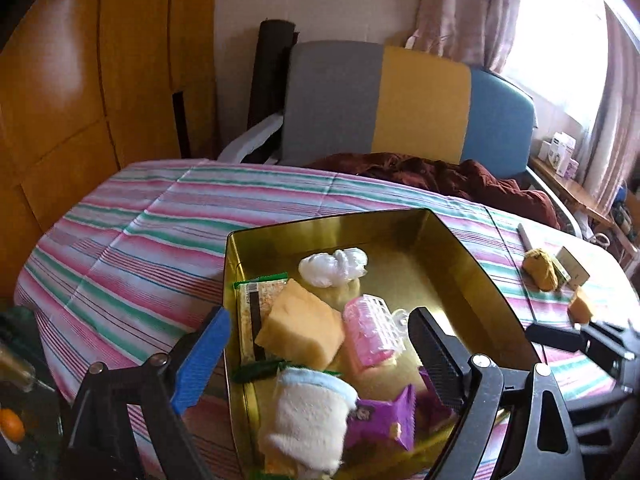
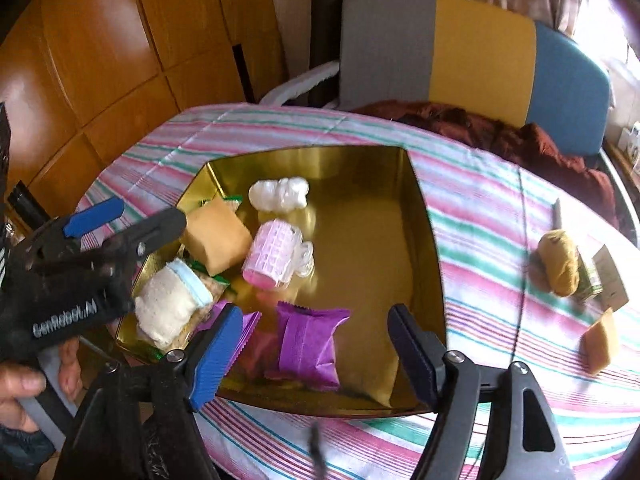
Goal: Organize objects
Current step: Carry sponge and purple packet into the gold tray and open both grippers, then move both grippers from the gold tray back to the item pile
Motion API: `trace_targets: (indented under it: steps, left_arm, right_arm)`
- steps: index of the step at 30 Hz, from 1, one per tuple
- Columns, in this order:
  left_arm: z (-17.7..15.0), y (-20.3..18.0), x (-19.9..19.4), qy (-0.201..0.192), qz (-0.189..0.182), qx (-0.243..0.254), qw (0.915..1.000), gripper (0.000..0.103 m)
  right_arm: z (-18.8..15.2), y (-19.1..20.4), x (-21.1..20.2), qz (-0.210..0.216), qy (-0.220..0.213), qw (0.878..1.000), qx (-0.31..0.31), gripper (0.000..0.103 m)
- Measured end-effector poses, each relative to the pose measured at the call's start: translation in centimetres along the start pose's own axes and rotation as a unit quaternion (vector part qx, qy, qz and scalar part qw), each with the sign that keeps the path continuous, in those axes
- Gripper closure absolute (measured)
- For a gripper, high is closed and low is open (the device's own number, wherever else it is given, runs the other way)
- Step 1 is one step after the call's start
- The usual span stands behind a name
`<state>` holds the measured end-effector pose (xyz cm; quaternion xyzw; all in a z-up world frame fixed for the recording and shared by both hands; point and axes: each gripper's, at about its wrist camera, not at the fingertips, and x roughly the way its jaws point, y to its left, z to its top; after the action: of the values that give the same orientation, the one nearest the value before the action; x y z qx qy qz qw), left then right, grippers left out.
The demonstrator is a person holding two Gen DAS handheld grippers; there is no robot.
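Both my tools are spread wide with nothing in them. My left tool [image 1: 316,340] hangs over the near-left end of the gold tin [image 1: 472,264], right above the rolled white sock [image 1: 308,416] and yellow sponge [image 1: 300,324]. My right tool [image 2: 312,348] sits over the purple packet [image 2: 308,344]. Past both, a pink roller [image 2: 272,256] and white bag [image 2: 280,194]. Off right on the striped worktop [image 2: 480,216]: mustard yarn [image 2: 560,262], another sponge [image 2: 600,340].

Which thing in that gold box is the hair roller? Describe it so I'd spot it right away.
Find the gold tin on the striped tablecloth. Near its middle, right of the tan sponge block and below the white plastic bundle, lies the pink roller. It alone is a ribbed pink cylinder with a white clip.
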<state>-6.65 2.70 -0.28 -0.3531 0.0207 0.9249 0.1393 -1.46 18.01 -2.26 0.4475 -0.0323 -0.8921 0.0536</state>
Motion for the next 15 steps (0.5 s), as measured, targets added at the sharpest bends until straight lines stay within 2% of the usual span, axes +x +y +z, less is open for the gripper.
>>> trace_targets:
  steps: [5,15]
  left_arm:
    - [-0.2,-1.4,-1.4,-0.013,-0.008,0.018,0.9997,0.011]
    - [-0.3,-3.2,-2.5,-0.017,-0.019,0.036,0.999,0.01]
  right_arm:
    - [0.0,-0.5,-1.4,-0.017,-0.022,1.0,0.002,0.026]
    - [-0.5,-3.3,-2.6,-0.042,-0.035,0.998,0.027,0.026]
